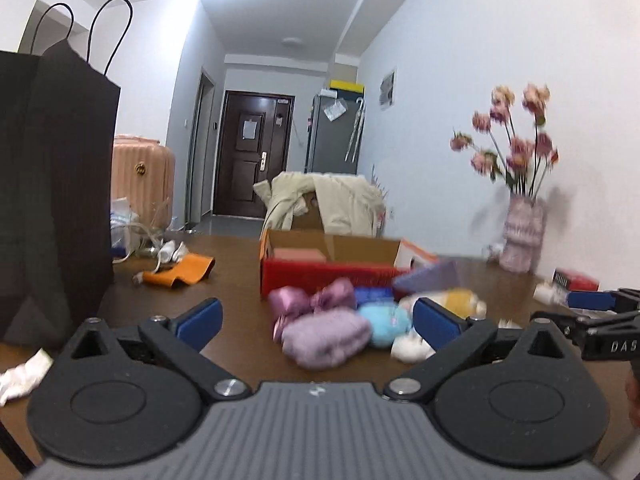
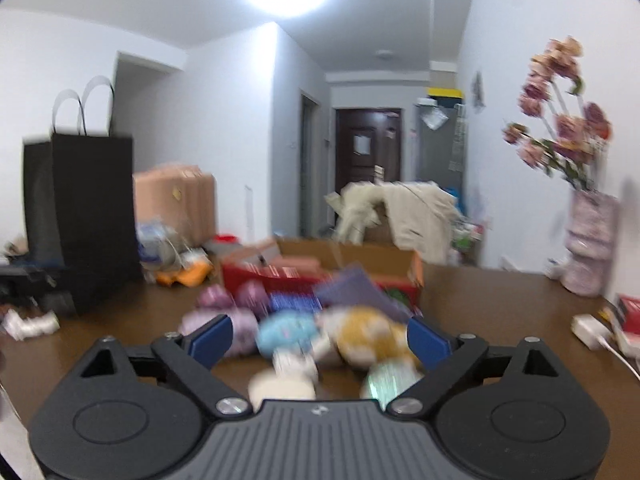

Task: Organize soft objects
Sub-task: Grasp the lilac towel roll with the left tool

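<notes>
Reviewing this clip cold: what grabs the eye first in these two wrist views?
A pile of pastel soft toys, lilac, blue and yellow, lies mid-table in front of an open red box. Both the left gripper and the right gripper stand wide open before it, holding nothing. A tall black paper bag looms at the left edge, and a vase of pink flowers stands by the right wall.

Two fisheye views, each looking forward and slightly down between its own blue-padded fingers, low over a dark brown wooden tabletop [image 1: 236,256]. The left wrist view sits close to a heap of pastel soft toys [image 1: 332,328] lying ahead between its fingers. The right wrist view is blurrier, with the same heap [image 2: 320,332] nearer. Both share the red cardboard box [image 1: 320,276] beyond the fingers and the black paper bag [image 2: 92,216] to their left.
</notes>
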Motion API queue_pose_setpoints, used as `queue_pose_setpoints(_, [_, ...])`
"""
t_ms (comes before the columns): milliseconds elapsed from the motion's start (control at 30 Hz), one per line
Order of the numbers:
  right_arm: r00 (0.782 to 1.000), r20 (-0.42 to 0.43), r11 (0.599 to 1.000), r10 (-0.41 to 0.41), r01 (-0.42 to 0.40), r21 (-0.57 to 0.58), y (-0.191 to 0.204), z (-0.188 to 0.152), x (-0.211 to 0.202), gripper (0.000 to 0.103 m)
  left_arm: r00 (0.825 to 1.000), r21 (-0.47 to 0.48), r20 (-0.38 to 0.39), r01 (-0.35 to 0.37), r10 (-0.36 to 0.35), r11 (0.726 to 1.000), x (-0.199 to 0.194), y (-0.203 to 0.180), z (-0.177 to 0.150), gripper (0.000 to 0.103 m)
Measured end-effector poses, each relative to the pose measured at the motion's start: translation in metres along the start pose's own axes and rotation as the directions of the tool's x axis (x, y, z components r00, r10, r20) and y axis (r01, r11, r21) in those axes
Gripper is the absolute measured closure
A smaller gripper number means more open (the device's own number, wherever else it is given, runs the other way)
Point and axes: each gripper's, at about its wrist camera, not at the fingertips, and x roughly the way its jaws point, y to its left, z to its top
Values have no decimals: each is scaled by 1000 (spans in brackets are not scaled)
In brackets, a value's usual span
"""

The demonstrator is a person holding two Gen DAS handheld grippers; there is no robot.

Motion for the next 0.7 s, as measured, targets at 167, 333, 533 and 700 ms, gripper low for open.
queue_pose_setpoints(167, [997, -78, 1000, 0, 1, 14, 1, -22, 7, 8, 999, 44, -37, -4, 5, 999, 11, -3, -12, 0])
queue_pose_setpoints(333, [995, -82, 998, 49, -45, 51, 2, -19, 18, 9, 996, 16, -88, 13, -11, 1000, 26, -1, -20, 0])
queue_pose_setpoints(533, [989, -97, 989, 109, -98, 108, 5, -17, 38, 21, 991, -3, -131, 7, -7, 1000, 50, 1, -19, 0])
queue_pose_setpoints(700, [987, -73, 980, 145, -133, 150, 9, -3, 60, 32, 983, -84, -182, -44, 28, 995, 84, 19, -17, 0])
